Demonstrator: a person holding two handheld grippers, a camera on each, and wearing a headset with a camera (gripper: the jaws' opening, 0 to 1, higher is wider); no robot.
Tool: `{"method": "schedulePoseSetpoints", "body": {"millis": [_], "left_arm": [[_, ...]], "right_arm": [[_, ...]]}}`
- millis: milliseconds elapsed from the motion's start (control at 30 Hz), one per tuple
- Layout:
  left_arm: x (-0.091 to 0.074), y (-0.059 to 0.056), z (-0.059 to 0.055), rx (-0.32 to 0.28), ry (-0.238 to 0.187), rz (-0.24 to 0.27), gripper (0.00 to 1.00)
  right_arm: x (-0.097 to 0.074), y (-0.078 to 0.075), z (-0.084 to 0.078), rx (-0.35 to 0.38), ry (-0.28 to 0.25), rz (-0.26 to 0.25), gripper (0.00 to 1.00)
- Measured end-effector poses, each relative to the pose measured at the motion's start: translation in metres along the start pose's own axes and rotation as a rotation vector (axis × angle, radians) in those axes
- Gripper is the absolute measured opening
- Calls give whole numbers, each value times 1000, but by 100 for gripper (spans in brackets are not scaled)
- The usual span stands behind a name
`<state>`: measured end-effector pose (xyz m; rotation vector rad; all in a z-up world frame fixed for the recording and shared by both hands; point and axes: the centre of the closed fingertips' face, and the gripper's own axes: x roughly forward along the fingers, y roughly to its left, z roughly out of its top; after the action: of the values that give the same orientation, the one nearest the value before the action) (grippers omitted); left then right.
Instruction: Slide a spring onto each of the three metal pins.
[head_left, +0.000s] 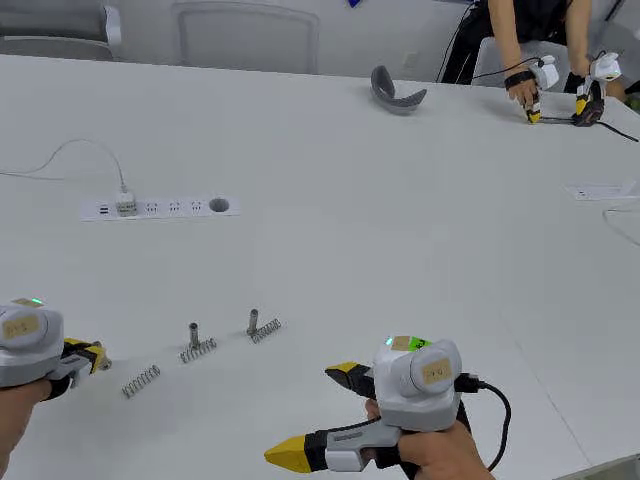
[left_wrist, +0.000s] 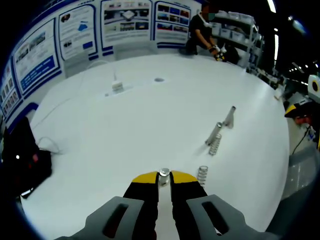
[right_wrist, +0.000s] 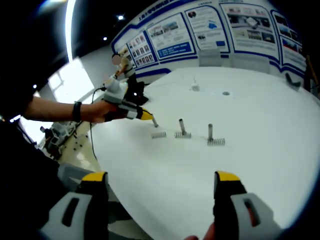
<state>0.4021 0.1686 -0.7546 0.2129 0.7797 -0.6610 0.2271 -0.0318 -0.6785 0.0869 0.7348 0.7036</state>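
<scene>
power strip (head_left: 170, 208) with plug (head_left: 125, 203) | grey curved object (head_left: 396, 92) | chair (head_left: 245, 38) | person (head_left: 530, 18) at far corner

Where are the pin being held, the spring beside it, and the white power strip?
held pin (left_wrist: 164, 176), left gripper view, its round top.
spring (left_wrist: 202, 174), left gripper view, middle coils.
power strip (head_left: 170, 207), head view, its socket row.

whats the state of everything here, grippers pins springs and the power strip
left gripper: shut on a pin
right gripper: open wide, empty
held pin: clamped in left jaws
middle pin: upright on table, no spring
right-hand pin: upright on table, no spring
three springs: lying flat on table, none on a pin
power strip: one charger plugged in
</scene>
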Motion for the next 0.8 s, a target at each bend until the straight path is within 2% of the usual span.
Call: {"method": "schedulePoseSetpoints", "body": {"millis": [433, 800], "left_arm": [[1, 0, 0, -13, -1, 4, 13], [5, -1, 3, 2, -6, 8, 8]], "right_arm": [[0, -1, -2, 7, -4, -3, 89], [-3, -2, -5, 11, -2, -8, 89]]}}
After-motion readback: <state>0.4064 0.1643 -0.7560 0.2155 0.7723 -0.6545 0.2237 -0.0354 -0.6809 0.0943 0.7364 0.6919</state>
